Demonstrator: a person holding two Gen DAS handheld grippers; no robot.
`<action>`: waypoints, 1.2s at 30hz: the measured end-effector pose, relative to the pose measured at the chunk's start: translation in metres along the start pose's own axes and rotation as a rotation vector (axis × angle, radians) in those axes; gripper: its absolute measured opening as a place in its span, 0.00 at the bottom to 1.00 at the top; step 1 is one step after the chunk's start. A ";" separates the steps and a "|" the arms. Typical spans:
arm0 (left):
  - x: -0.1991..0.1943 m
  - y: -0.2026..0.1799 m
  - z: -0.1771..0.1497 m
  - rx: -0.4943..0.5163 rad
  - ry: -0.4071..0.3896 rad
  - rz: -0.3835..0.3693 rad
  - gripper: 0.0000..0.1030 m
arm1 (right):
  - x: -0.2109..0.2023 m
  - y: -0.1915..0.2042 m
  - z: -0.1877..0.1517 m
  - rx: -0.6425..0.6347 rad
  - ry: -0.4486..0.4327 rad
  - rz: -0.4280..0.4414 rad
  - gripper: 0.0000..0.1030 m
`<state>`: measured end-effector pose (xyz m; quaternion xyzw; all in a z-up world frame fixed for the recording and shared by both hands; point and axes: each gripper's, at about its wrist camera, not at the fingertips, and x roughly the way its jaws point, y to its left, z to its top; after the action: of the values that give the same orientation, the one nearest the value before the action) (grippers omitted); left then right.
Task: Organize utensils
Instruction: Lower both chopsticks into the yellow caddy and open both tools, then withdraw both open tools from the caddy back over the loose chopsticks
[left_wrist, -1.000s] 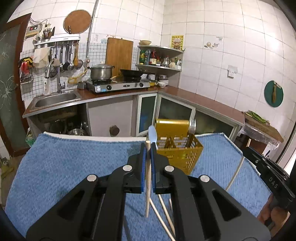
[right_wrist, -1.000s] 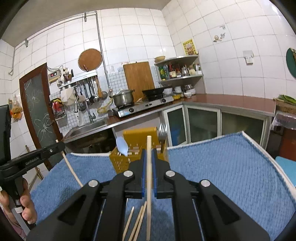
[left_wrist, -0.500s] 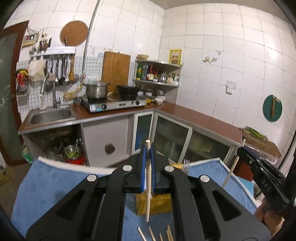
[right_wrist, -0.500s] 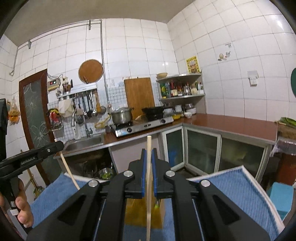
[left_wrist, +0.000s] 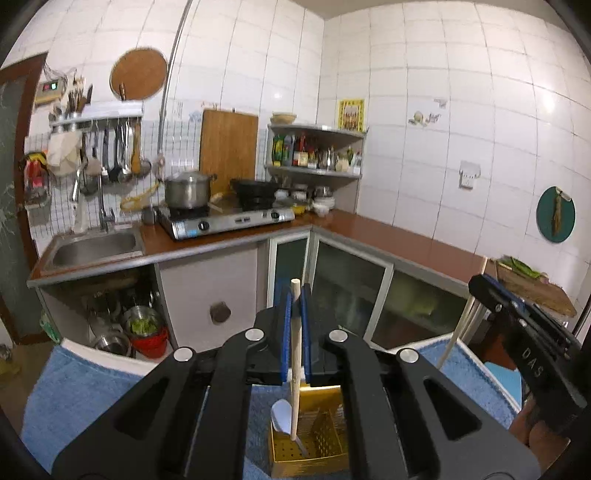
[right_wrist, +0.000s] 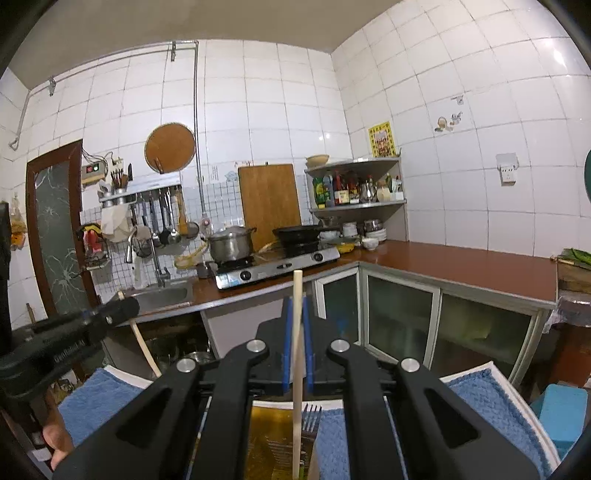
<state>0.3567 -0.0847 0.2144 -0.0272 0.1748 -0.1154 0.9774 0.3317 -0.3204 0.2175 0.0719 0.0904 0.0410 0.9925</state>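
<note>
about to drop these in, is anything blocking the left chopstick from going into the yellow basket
Nothing visible blocks it. The left tool holds the chopstick upright over the yellow basket; a white spoon already stands beside its lower end, crowding that compartment slightly.

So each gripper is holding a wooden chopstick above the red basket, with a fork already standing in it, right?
Nearly. The basket is yellow, not red, as the left wrist view shows. Otherwise yes: the left gripper and the right gripper each clamp a chopstick above it, and a fork stands inside.
</note>
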 end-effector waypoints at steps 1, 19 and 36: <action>0.008 0.002 -0.009 -0.001 0.017 0.003 0.04 | 0.004 -0.001 -0.006 -0.002 0.008 0.004 0.06; 0.062 0.026 -0.091 -0.015 0.175 0.035 0.07 | 0.043 -0.023 -0.104 0.034 0.165 0.058 0.07; -0.033 0.061 -0.105 -0.036 0.126 0.111 0.87 | -0.030 -0.015 -0.120 -0.009 0.191 -0.028 0.52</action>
<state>0.3032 -0.0191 0.1213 -0.0277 0.2393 -0.0596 0.9687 0.2808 -0.3218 0.1034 0.0620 0.1853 0.0341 0.9801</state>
